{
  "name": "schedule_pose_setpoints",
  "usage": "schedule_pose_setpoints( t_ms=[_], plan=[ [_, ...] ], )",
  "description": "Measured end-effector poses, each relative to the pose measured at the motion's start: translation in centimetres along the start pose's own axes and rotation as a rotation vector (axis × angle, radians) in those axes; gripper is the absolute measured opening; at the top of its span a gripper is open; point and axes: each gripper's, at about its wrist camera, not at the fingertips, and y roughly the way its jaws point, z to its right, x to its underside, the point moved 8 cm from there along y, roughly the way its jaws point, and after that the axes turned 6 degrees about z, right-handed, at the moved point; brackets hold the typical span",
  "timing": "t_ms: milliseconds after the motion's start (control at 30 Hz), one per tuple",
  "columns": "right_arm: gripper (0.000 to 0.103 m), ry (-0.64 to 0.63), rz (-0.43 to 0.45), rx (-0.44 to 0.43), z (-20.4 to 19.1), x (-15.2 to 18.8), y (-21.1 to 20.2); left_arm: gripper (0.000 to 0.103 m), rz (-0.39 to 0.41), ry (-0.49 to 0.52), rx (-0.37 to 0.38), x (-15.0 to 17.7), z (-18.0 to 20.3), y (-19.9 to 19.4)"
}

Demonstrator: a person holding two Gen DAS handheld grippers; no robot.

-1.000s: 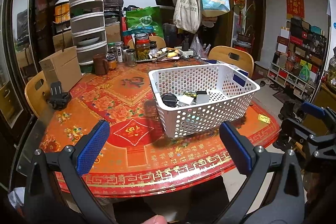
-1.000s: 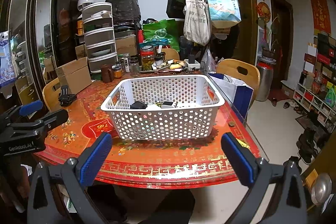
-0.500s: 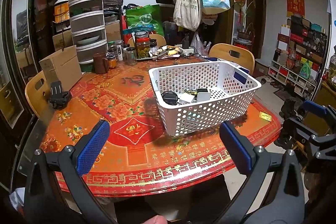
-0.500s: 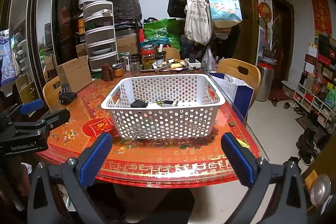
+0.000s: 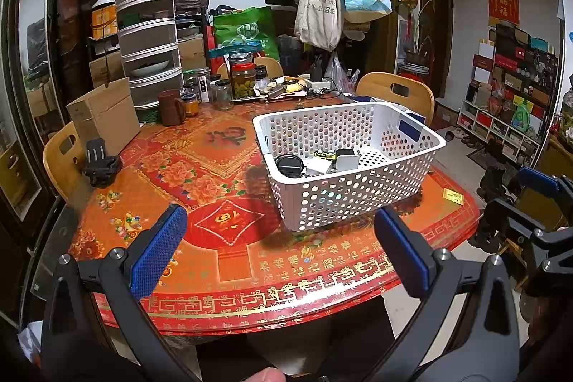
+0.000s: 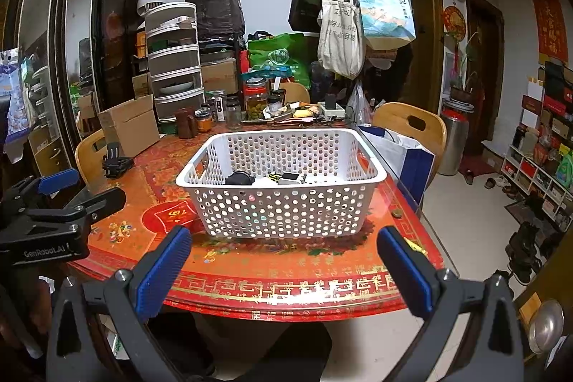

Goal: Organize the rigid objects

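A white perforated basket stands on the red patterned table, toward its right front. Inside lie a black round object, a small white and grey box, a small yellow-black item and other small things. My left gripper is open and empty, held back from the table's front edge. My right gripper is open and empty, in front of the basket. Each gripper shows at the side of the other's view.
A black clamp-like object lies at the table's left edge beside a cardboard box. Jars, a brown mug and clutter fill the table's back. Wooden chairs stand around. A coin and yellow slip lie right of the basket.
Both views have shifted only slightly; the basket sits marginally higher in frame. Both grippers stay open and empty.
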Motion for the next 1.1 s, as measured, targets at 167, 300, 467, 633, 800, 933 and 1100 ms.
schedule_pose_setpoints(
  t_ms=[167, 300, 467, 633, 800, 933, 1100],
  plan=[
    [0.103, 0.001, -0.001, 0.001, 0.02, 0.01, -0.01, 0.103, -0.004, 0.003, 0.0, 0.08, 0.08, 0.16],
    [0.103, 0.001, 0.0, 0.001, 0.01, -0.01, 0.0, 0.103, -0.003, 0.002, 0.0, 0.13, 0.02, 0.21],
    [0.103, 0.001, -0.001, 0.0, 0.0, 0.01, 0.01, 0.103, -0.006, 0.004, -0.001, 0.08, 0.18, 0.25],
    [0.103, -0.004, -0.005, 0.0, -0.16, 0.05, 0.05, 0.103, -0.007, 0.006, -0.001, 0.11, 0.18, 0.28],
    [0.103, -0.005, -0.005, -0.002, -0.22, 0.07, 0.02, 0.103, -0.01, 0.009, -0.002, 0.2, 0.25, 0.34],
    [0.103, -0.007, -0.005, -0.004, -0.26, 0.07, 0.01, 0.103, -0.011, 0.012, 0.002, 0.39, 0.33, 0.33],
    [0.103, -0.006, -0.006, -0.003, -0.31, 0.03, 0.1, 0.103, -0.011, 0.011, -0.001, 0.44, 0.35, 0.37]
  ],
)
